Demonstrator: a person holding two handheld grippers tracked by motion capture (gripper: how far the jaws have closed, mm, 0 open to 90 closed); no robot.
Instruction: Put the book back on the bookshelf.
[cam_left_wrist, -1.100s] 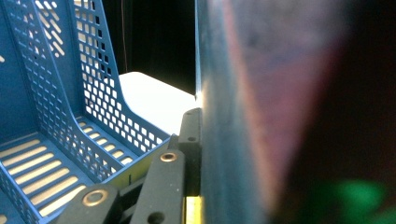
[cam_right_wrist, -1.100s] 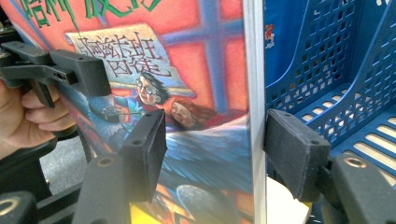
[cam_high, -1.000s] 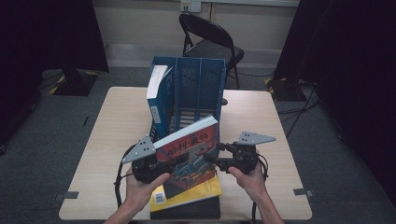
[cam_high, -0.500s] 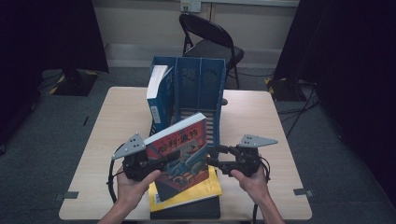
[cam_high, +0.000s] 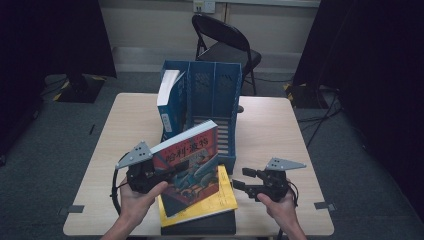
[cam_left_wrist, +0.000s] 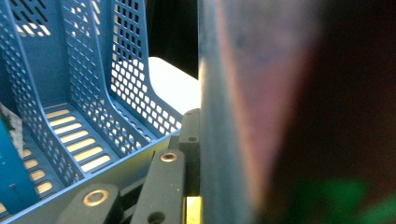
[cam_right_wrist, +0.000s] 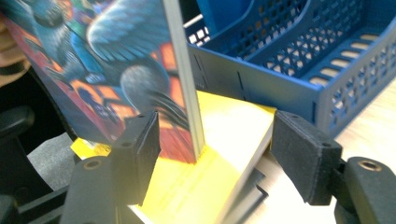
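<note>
An illustrated red and blue book (cam_high: 192, 160) (cam_right_wrist: 107, 60) is held tilted above the table, and my left gripper (cam_high: 175, 167) (cam_left_wrist: 196, 186) is shut on its left edge. Under it lies a yellow book (cam_high: 220, 200) (cam_right_wrist: 224, 154) on a black one (cam_high: 200, 227). My right gripper (cam_high: 242, 179) (cam_right_wrist: 215, 149) sits low to the right of the books, apart from them. Its jaws have just been opening, and its pads touch nothing. In the right gripper view the illustrated book's edge and the yellow book's corner show beyond the gap. A blue file rack (cam_high: 215, 90) (cam_left_wrist: 70, 70) (cam_right_wrist: 289, 79) stands just behind.
A thick blue and white book (cam_high: 170, 102) stands in the rack's left compartment. The wooden table (cam_high: 270, 130) has bare room to the right and left of the rack. A black folding chair (cam_high: 225, 42) stands behind the table's far edge.
My right gripper has let go of the illustrated book's right edge, opened, and dropped back to the right. The book has shifted slightly left and down, held by the left gripper alone.
</note>
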